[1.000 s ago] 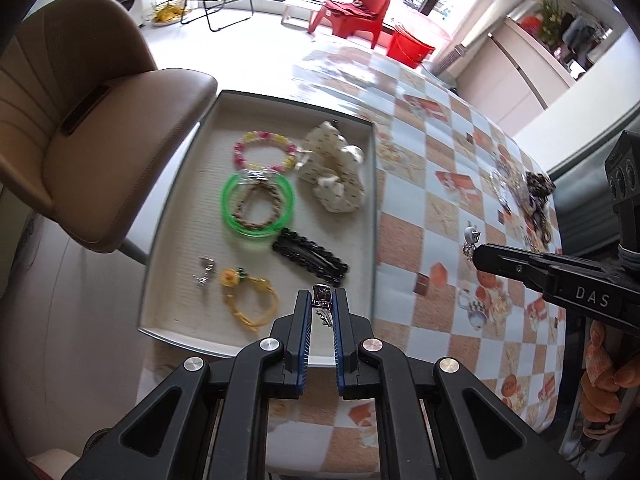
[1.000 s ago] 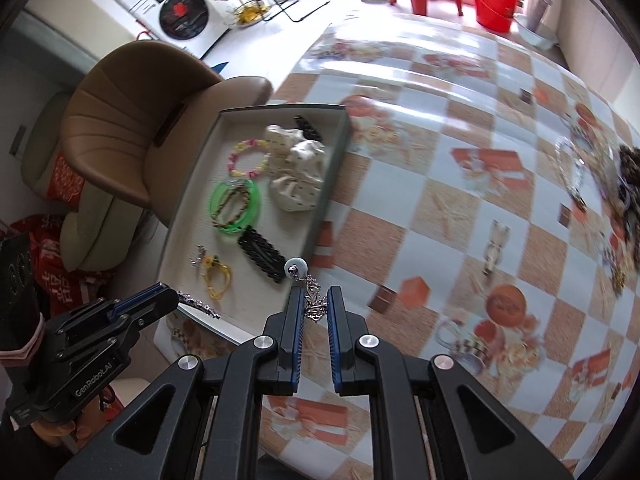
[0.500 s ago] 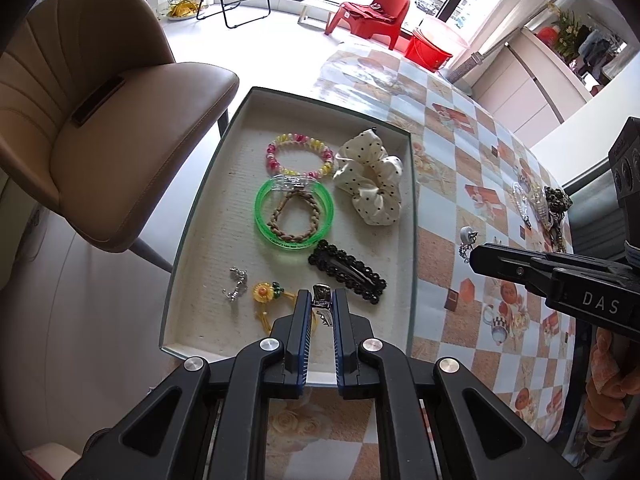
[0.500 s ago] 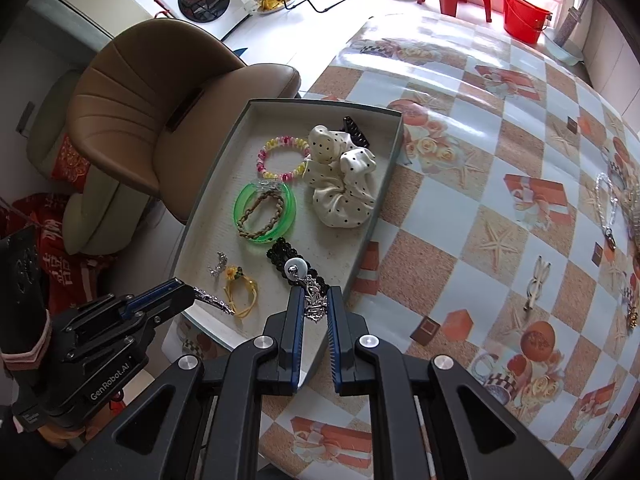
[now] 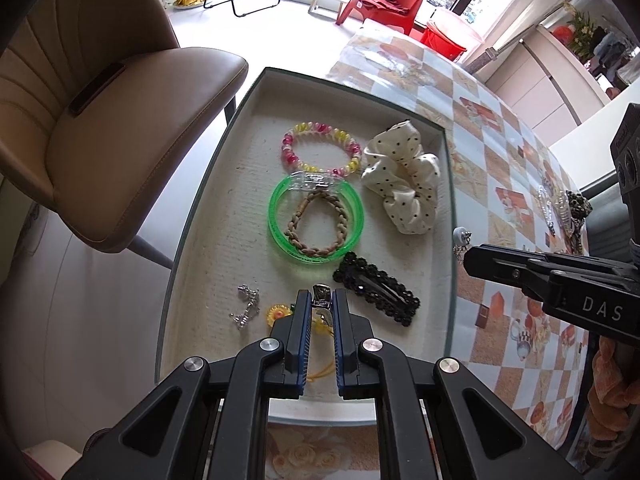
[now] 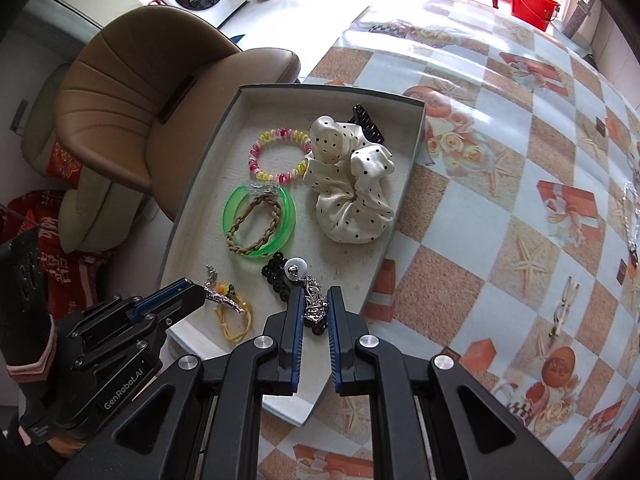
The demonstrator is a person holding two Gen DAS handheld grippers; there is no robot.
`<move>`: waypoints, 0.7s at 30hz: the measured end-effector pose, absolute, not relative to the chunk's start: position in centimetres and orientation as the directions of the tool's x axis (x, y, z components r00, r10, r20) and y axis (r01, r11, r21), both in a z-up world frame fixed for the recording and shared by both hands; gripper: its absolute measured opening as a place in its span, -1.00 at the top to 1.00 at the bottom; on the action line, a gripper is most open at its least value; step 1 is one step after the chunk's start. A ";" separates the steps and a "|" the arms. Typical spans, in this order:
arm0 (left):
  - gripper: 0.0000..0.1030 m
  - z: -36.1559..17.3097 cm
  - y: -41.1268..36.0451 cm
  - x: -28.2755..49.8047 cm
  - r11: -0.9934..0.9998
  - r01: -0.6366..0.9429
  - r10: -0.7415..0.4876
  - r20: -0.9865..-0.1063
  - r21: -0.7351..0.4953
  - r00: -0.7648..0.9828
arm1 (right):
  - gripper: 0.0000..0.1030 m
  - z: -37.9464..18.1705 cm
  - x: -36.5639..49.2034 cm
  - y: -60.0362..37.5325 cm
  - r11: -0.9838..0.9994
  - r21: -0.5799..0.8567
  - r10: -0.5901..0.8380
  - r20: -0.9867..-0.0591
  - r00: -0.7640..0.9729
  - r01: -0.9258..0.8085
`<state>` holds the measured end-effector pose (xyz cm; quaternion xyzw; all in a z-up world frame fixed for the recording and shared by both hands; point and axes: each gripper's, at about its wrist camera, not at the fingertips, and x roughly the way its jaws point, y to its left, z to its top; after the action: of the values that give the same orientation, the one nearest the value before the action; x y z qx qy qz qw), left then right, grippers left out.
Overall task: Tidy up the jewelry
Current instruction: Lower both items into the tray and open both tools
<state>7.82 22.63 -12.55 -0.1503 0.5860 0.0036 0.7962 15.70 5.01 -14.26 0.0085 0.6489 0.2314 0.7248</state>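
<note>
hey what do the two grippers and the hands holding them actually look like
Both are matte black with angular, cut-out linkages, silver pivot bolts and blue ribbed finger pads. The left gripper reads "GenRobot.AI" in white on its side; the right gripper reads "DAS". The right hand wears an orange glove; a pink cuff edges the left.

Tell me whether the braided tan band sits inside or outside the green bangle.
Inside. The braided band lies within the ring of the green bangle on the tray, its loop enclosed on every side.
</note>
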 end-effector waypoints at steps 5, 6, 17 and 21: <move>0.75 -13.7 23.0 8.4 0.953 -0.199 -0.162 -0.942 -0.227 0.294 | 0.76 -15.7 16.4 5.8 0.895 0.306 0.335 -0.942 0.037 -0.324; 0.75 -13.9 23.1 8.6 0.953 -0.201 -0.163 -0.941 -0.228 0.297 | 0.76 -15.9 16.5 5.9 0.896 0.305 0.333 -0.942 0.035 -0.324; 0.75 -15.2 23.4 10.2 0.960 -0.217 -0.118 -0.955 -0.180 0.271 | 0.77 -18.7 17.3 7.3 0.906 0.289 0.308 -0.951 0.010 -0.310; 0.75 -15.7 23.5 10.5 0.963 -0.217 -0.103 -0.960 -0.163 0.262 | 0.76 -19.8 17.6 7.6 0.912 0.283 0.297 -0.955 0.005 -0.296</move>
<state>10.50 23.47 -15.67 -0.1318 0.6064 0.0362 0.7833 17.61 7.58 -19.77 0.0004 0.6735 0.2093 0.7090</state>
